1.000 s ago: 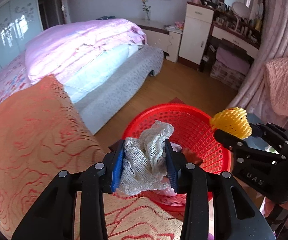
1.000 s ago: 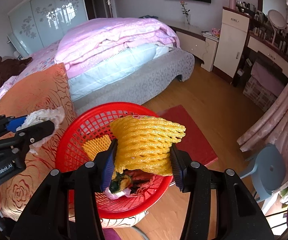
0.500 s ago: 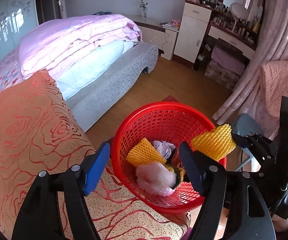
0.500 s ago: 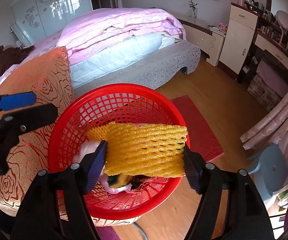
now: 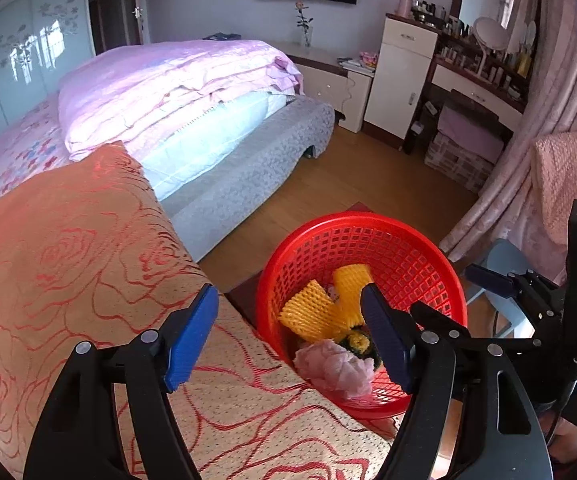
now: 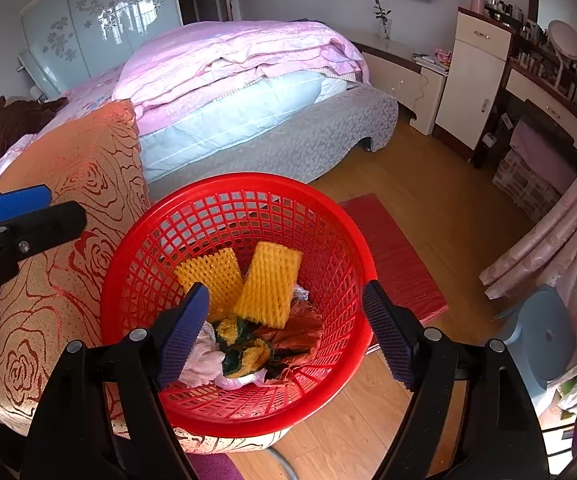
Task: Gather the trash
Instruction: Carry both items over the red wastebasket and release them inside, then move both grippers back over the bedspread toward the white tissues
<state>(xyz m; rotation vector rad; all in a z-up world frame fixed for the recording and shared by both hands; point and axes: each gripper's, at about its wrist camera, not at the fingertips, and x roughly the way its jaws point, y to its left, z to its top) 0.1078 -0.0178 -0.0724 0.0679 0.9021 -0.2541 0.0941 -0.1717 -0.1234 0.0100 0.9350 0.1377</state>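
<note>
The red basket (image 6: 232,416) sits at the edge of the orange rose-patterned cover (image 5: 68,248), its far rim hanging out over the wooden floor (image 6: 428,216). Both grippers hover above it, empty — the left gripper (image 5: 288,336) has its jaws spread wide with nothing between the pads, and the right gripper (image 6: 284,332) is opening its jaws (nothing pinched there either). The trash lies in the basket's bottom: two yellow foam nets (image 6: 266,288) leaning side by side, a pale crumpled net (image 5: 334,366) at the near wall, a green-and-yellow scrap (image 6: 244,354) and a brown wrapper (image 6: 300,330).
</note>
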